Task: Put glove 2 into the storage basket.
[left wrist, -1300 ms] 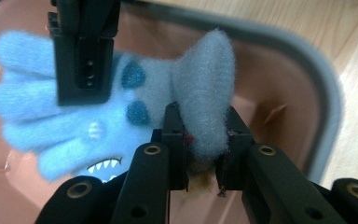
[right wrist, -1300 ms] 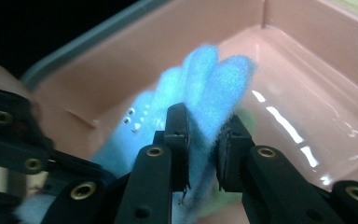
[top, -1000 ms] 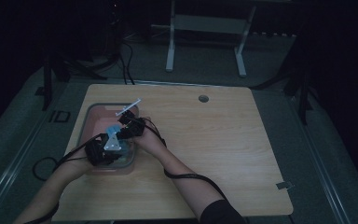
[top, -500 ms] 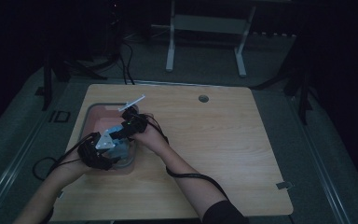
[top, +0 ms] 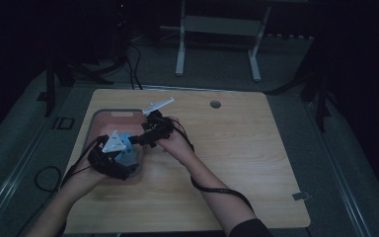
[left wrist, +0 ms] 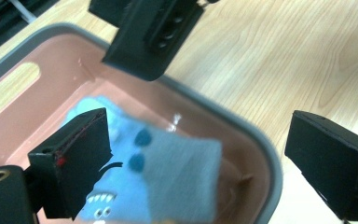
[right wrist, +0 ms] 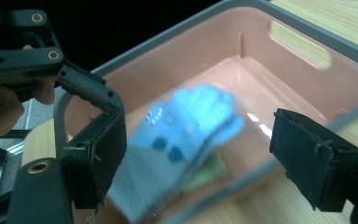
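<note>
Both the left gripper and right gripper have just opened wide, dropping the blue sock into the pink bin, so placing looks done.

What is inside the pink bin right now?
A blue sock with dark dots lies in the pink bin. A yellowish-green item peeks from under it, mostly covered, so what it is stays unclear.
</note>
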`<state>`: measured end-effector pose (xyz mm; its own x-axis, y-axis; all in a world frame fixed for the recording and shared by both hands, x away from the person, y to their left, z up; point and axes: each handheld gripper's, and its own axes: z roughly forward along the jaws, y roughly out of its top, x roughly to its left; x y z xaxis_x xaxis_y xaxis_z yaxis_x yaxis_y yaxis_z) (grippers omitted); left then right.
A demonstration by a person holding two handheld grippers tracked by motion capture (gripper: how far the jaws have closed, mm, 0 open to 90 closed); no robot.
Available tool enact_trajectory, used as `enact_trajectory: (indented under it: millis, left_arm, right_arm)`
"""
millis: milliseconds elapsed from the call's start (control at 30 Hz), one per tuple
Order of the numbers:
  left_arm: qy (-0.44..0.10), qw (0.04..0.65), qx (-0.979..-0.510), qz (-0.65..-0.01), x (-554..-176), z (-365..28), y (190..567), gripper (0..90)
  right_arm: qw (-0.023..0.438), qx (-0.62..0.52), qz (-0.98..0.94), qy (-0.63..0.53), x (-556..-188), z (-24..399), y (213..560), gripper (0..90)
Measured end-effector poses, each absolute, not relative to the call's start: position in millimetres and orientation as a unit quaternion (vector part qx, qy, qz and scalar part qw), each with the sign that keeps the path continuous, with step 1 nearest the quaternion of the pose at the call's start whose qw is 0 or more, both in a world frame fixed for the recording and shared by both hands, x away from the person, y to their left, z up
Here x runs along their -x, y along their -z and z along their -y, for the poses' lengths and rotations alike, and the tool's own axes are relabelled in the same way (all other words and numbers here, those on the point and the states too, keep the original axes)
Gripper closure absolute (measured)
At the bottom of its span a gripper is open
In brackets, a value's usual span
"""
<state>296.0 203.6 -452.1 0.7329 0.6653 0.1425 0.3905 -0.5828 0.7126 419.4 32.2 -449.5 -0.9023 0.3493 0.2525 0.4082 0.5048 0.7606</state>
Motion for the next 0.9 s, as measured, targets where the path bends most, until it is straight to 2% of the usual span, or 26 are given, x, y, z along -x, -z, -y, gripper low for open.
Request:
enact_trajectory:
  millis: [133,633,900]
  left_arm:
    - [-0.187,0.353,-0.866,-0.3,-295,-189,454,3.3]
    - [-0.157,0.378,-0.874,-0.26,-292,-135,467,3.2]
    - [-0.133,0.385,-0.881,-0.239,-289,-110,483,3.2]
  right_arm:
    - [0.024,0.214,0.869,0.444,-414,-12,452,18.7]
    - [0.002,0.228,0.869,0.439,-398,55,463,17.5]
    - [-0.004,0.245,0.87,0.428,-396,95,485,15.7]
